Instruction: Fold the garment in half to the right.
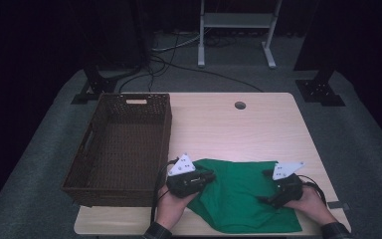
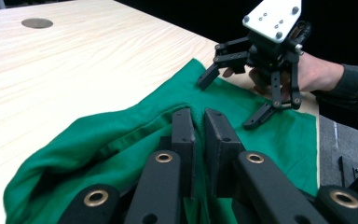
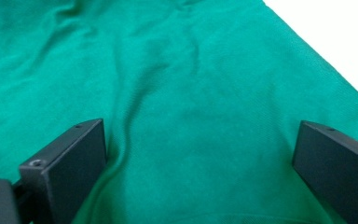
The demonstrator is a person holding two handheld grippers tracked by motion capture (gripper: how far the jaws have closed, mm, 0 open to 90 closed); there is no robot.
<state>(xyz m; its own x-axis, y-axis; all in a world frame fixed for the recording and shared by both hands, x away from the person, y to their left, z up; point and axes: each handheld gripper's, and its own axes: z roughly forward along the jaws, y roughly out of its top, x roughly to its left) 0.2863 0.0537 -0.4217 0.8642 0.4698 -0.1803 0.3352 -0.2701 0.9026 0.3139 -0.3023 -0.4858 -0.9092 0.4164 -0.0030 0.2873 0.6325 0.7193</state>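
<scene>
In the high view, the green cloth [image 1: 238, 199] is lying at the lower centre of the bench [image 1: 229, 124], right of the basket [image 1: 122, 147]. In the left gripper view, the left gripper [image 2: 199, 122] is clenching a fold of cloth at centre frame. In the right gripper view, the right gripper [image 3: 200, 154] is hanging released over flat cloth; closing there may be catching nothing, leaving the fold lopsided.

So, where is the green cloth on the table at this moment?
In the high view the green cloth lies at the near edge of the table, right of the brown basket, between the left gripper and the right gripper.
</scene>
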